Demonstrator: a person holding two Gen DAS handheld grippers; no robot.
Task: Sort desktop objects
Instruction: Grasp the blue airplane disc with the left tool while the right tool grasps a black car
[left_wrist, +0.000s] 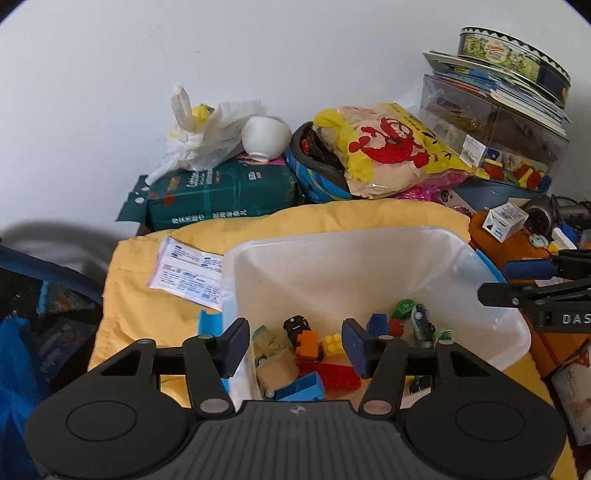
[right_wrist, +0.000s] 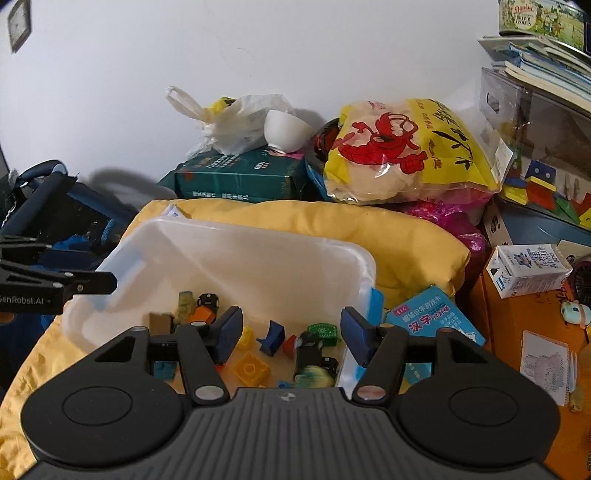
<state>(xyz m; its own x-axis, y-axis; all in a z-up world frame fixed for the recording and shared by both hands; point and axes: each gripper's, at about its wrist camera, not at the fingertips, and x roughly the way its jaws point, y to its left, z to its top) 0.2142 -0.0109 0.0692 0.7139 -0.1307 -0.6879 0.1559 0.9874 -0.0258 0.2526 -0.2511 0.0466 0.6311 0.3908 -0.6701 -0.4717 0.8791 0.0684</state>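
Observation:
A clear plastic bin (left_wrist: 369, 236) (right_wrist: 236, 236) sits on a yellow cushion (left_wrist: 147, 295) (right_wrist: 406, 236). It holds several small toys: toy cars, a yellow brick (right_wrist: 251, 369), a red brick (left_wrist: 332, 373), a blue block (left_wrist: 303, 387), an orange truck (left_wrist: 308, 343). My left gripper (left_wrist: 295, 345) is open and empty over the bin's near left side. My right gripper (right_wrist: 291, 336) is open and empty over the bin's near right side. A blurred toy car (right_wrist: 314, 363) lies just below it. Each gripper shows at the edge of the other's view.
A blue card box (right_wrist: 432, 325) lies right of the bin, a paper packet (left_wrist: 188, 273) left of it. Behind stand a green pack (left_wrist: 221, 195), a white bowl (left_wrist: 264, 136), a lobster-print bag (left_wrist: 391, 147) and stacked boxes with a tin (left_wrist: 513, 55). A milk carton (right_wrist: 524, 271) lies at right.

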